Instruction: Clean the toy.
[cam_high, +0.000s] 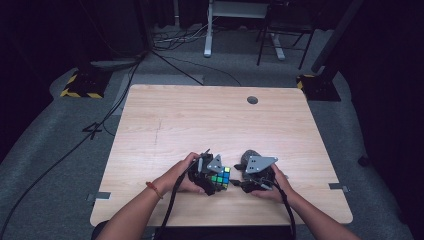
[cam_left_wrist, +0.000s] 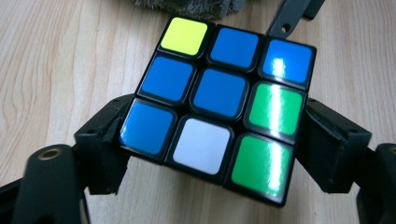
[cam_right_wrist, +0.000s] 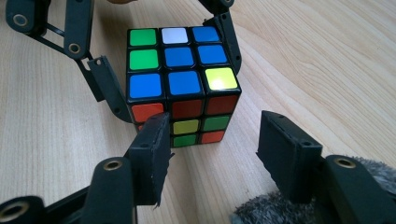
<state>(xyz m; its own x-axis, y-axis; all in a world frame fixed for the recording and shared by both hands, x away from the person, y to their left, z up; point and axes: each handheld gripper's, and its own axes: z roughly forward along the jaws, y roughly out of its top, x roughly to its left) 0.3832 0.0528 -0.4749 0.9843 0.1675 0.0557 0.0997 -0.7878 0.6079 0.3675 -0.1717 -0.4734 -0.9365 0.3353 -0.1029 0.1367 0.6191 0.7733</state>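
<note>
Left tongs: the two black jaws press on opposite sides of the Rubik's cube, pinching it at about half spread; the cube rests on the wooden counter, its top face mostly blue. Right tongs: jaws parted at about half spread, nothing between them, the cube just ahead of their tips and untouched. A grey furry object lies beside the right tongs, under its body.

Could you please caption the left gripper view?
Left gripper jaws flank a scrambled puzzle cube on the wooden table.
</note>
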